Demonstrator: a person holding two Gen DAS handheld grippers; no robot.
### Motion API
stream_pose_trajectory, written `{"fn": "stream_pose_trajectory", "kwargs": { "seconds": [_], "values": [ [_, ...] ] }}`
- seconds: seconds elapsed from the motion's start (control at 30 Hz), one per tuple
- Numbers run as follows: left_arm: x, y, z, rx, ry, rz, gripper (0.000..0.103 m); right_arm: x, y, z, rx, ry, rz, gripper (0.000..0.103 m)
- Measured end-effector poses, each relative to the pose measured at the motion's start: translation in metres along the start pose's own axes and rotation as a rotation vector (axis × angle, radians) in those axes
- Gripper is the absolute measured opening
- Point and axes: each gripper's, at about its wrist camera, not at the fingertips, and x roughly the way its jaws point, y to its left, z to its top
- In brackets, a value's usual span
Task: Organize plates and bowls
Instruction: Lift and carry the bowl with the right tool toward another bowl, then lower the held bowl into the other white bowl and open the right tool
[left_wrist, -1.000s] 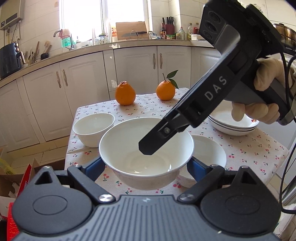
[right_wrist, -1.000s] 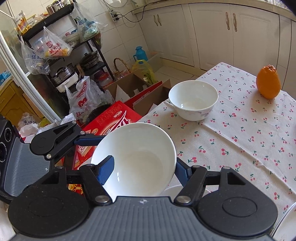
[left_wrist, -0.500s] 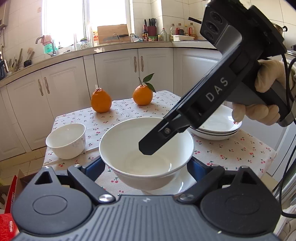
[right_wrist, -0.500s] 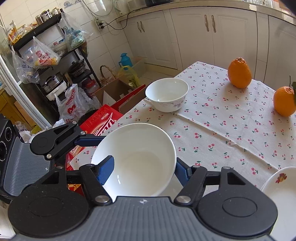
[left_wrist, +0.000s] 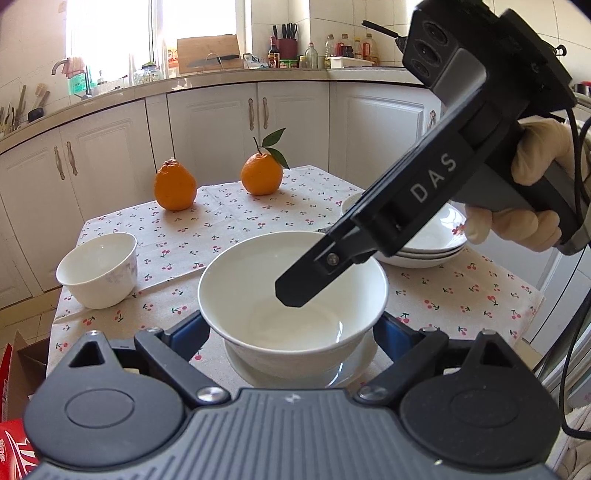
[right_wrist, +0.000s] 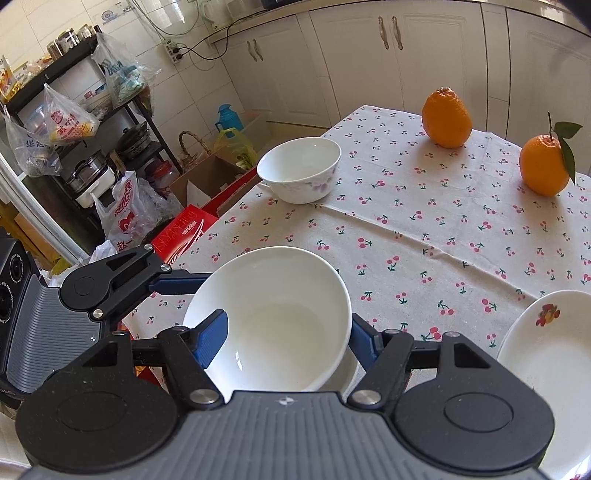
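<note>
A large white bowl (left_wrist: 258, 280) (right_wrist: 280, 332) hangs between both grippers near the table's front edge. My left gripper (left_wrist: 291, 330) is shut on it, a blue finger on each side under the rim. My right gripper (right_wrist: 288, 325) comes in from the upper right in the left wrist view. One of its fingers reaches inside the bowl and the other lies against the outer wall. A shallow white dish (left_wrist: 354, 369) lies right under the bowl; I cannot tell whether they touch. A small white bowl (left_wrist: 98, 271) (right_wrist: 299, 170) stands at the table's left. A stack of white plates (left_wrist: 424, 251) (right_wrist: 546, 350) sits on the right.
Two oranges (left_wrist: 175, 186) (left_wrist: 260, 173) stand at the back of the cherry-print tablecloth (left_wrist: 258, 221). A gloved hand (left_wrist: 532, 206) holds the right gripper. Left of the table, a red box (right_wrist: 184, 232), bags and a loaded rack crowd the floor.
Both grippers carried the large bowl together across the table; it now hangs over the shallow dish. The bowl kept its place between the fingers in both views.
</note>
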Motion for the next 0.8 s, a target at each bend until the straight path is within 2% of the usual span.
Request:
{"fn": "stream_pose_trajectory", "kwargs": {
  "seconds": [0.8],
  "values": [
    [0.009, 0.000, -0.008, -0.008, 0.038, -0.026, 0.095, 0.010, -0.003, -0.007, 0.015, 0.027, -0.016, 0.075]
  ]
}}
